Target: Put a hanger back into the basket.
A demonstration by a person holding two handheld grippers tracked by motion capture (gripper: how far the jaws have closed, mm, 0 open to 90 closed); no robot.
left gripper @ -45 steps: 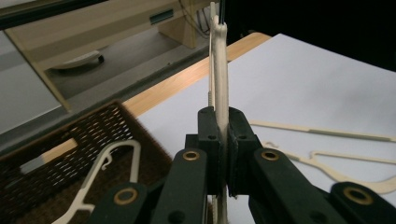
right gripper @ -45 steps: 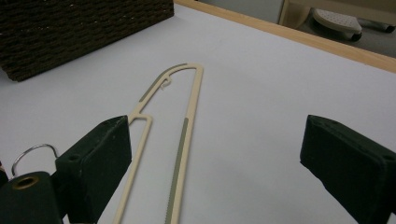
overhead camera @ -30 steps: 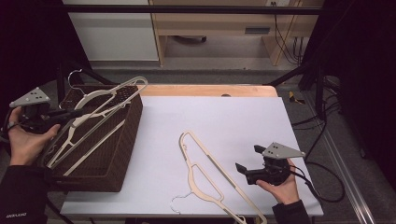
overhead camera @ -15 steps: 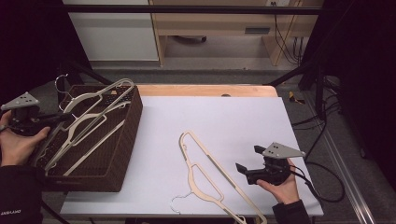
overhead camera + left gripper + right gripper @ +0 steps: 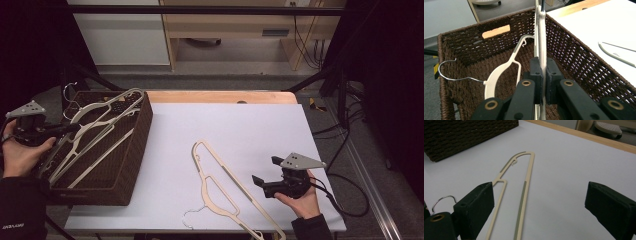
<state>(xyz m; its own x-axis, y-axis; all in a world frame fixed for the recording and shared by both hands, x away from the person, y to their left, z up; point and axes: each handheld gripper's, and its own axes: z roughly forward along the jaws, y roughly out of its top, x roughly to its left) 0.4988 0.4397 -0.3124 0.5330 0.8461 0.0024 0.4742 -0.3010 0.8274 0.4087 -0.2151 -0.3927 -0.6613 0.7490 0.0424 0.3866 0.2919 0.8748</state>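
Lettering [image 5: 10, 226] on the person's dark sleeve is too small to read.

Left hand [image 5: 20, 155]: positioned at the left edge of the high view, dark sleeve entering from the bottom corner, fingers wrapped around the body of the left gripper [image 5: 67, 128]. That gripper lies roughly level, jaws pointing right, grey three-cornered plate on top. In the left gripper view its black pads [image 5: 535, 75] are drawn together, clamped on a thin upright bar.

Right hand [image 5: 300, 200]: at the lower right, palm under the right gripper [image 5: 260, 172], which points left, plate uppermost, cable trailing off to the right. Its jaws stand wide apart, nothing between the pads [image 5: 477, 203].
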